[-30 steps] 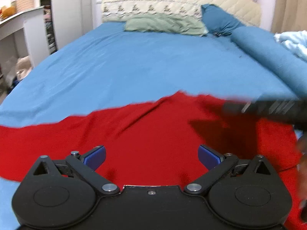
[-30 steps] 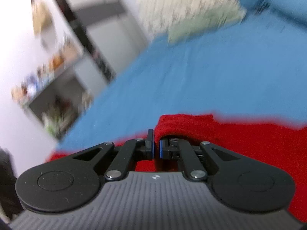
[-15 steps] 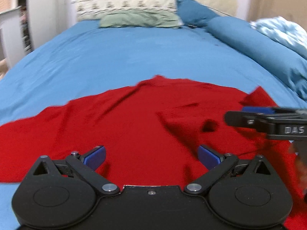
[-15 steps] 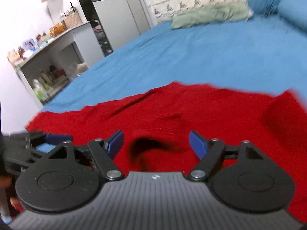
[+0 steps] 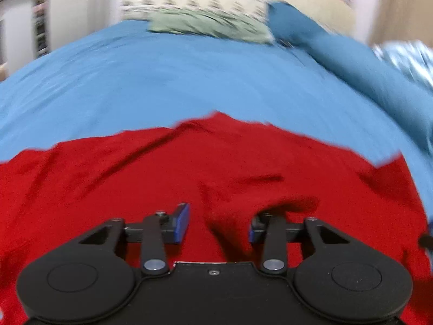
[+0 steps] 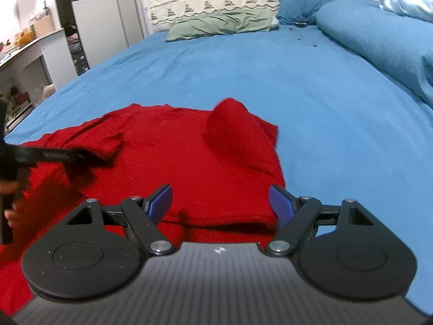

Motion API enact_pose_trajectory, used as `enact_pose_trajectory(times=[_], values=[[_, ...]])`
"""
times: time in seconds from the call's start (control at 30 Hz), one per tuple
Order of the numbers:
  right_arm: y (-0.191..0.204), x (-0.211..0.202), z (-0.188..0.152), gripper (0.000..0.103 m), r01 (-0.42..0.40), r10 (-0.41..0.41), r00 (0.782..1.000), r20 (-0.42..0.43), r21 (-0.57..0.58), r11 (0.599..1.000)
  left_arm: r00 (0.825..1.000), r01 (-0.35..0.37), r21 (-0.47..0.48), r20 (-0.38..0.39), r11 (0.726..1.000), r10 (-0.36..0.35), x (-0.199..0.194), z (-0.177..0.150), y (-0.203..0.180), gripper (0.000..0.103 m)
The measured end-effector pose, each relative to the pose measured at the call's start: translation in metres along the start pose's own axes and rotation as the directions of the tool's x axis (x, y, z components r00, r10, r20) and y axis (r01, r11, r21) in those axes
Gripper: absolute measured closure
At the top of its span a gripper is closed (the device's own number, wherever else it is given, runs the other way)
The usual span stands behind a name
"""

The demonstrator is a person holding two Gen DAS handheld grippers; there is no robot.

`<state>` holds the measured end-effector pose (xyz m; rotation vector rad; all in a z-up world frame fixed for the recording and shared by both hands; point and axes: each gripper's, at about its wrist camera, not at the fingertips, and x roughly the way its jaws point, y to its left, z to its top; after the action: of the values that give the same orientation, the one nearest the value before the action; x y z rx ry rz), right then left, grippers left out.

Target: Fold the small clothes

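Observation:
A red garment [image 5: 189,168] lies spread on the blue bed sheet [image 5: 189,81]; it also shows in the right wrist view [image 6: 189,157], with one sleeve folded inward as a raised hump [image 6: 232,127]. My left gripper [image 5: 217,226] is low over the garment, its jaws partly closed with a raised fold of red cloth between them; the view is blurred. It shows at the left of the right wrist view [image 6: 54,157]. My right gripper [image 6: 220,203] is open and empty above the garment's near right edge.
A green pillow [image 6: 222,24] and a dark blue pillow [image 6: 300,2] lie at the headboard. A rolled blue duvet [image 6: 379,43] runs along the right side. A desk with shelves [image 6: 24,59] stands left of the bed.
My right gripper opened, released the red cloth and swung right. My left gripper's jaws have narrowed around a fold of the garment.

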<state>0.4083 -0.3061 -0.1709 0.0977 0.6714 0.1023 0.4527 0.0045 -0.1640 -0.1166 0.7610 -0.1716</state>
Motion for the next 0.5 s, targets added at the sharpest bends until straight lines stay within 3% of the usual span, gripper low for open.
enact_pose_trajectory(times=[0.1,0.27,0.3,0.33,0.37,0.5], values=[[-0.008,-0.001,-0.004,0.009,0.017,-0.017,1.0,0.002,0.028,0.999,1.0,0.01,-0.056,0.026,0.998,-0.008,-0.009,-0.005,0.022,0.059],[-0.018,-0.001,-0.013,0.009,0.016,-0.015,1.0,-0.013,0.081,0.997,0.998,0.044,-0.049,0.046,0.998,-0.042,-0.016,-0.015,0.03,0.062],[-0.019,-0.001,-0.015,0.008,0.018,-0.016,1.0,-0.02,0.081,0.997,0.998,0.042,-0.047,0.047,0.998,-0.039,-0.016,-0.016,0.029,0.066],[-0.019,0.0,-0.014,0.007,0.019,-0.017,1.0,-0.025,0.079,0.997,0.998,0.035,-0.047,0.045,0.998,-0.033,-0.015,-0.015,0.028,0.091],[-0.019,0.0,-0.017,0.006,0.024,-0.021,0.999,-0.032,0.073,0.997,0.999,0.027,-0.049,0.039,0.998,-0.025,-0.016,-0.014,0.026,0.099],[-0.012,0.003,-0.021,0.005,0.053,-0.053,0.998,-0.041,0.006,0.999,0.993,0.006,-0.04,0.119,0.999,-0.001,-0.032,0.003,0.028,0.099]])
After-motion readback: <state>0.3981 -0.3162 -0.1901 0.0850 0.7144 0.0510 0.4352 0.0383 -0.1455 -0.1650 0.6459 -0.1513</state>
